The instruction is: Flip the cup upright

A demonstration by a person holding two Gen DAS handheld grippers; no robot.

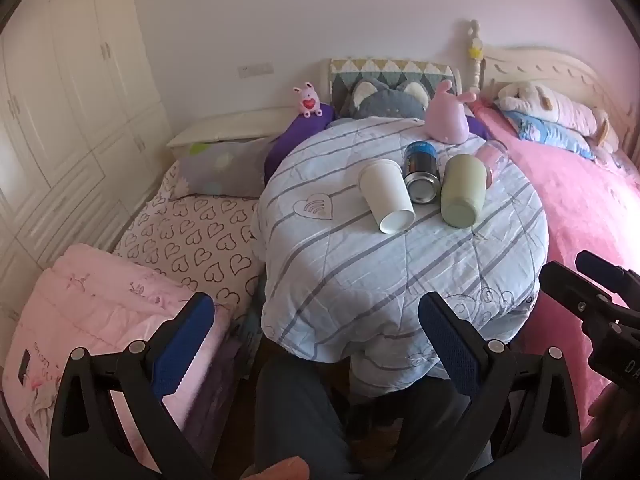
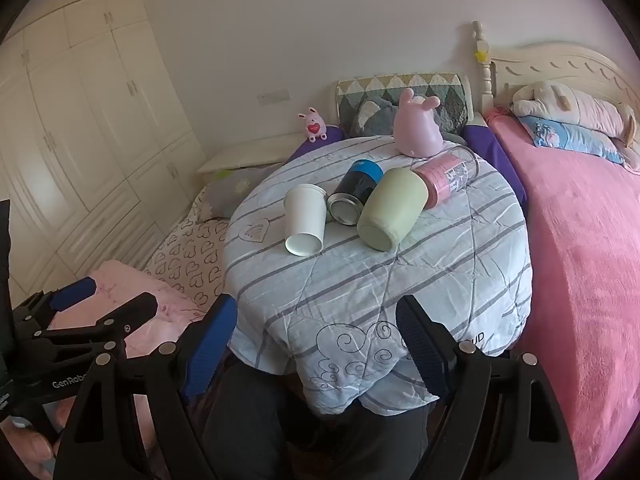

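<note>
- On the round table (image 2: 460, 280), draped in a pale blue striped quilt, four vessels lie on their sides in a loose row: a white paper cup (image 2: 305, 220), a dark can with a blue band (image 2: 354, 193), a pale green cup (image 2: 390, 209) and a pink clear-ended tumbler (image 2: 448, 178).
- Bases of the white cup, the can and the green cup face the cameras, mouths pointing away toward the pink bunny toy (image 2: 418, 130) at the table's far edge.
- Neighbours in the row appear to touch or nearly touch; the white paper cup has bare cloth on its left side.
- Left gripper (image 1: 316, 332) hovers off the near edge of the table, its blue-padded fingers (image 1: 184, 340) spread wide and holding nothing.
- Right gripper (image 2: 316, 340) sits just beside it at the near rim, fingers (image 2: 210, 344) likewise wide apart and empty.
- Judged from this, the task is at its start: no cup has been touched, and the approach is the step in hand.
- Which cup is meant is not stated; the white one looks the easiest for the left side, the green one for the right.
- Next move calls for reaching forward across the cloth, straddling one cup's body across its width, and closing gently, since a paper wall would likely crush.
- After that comes a lift and a turn of the wrist to bring the mouth up, keeping clear of the can so it does not roll.
</note>
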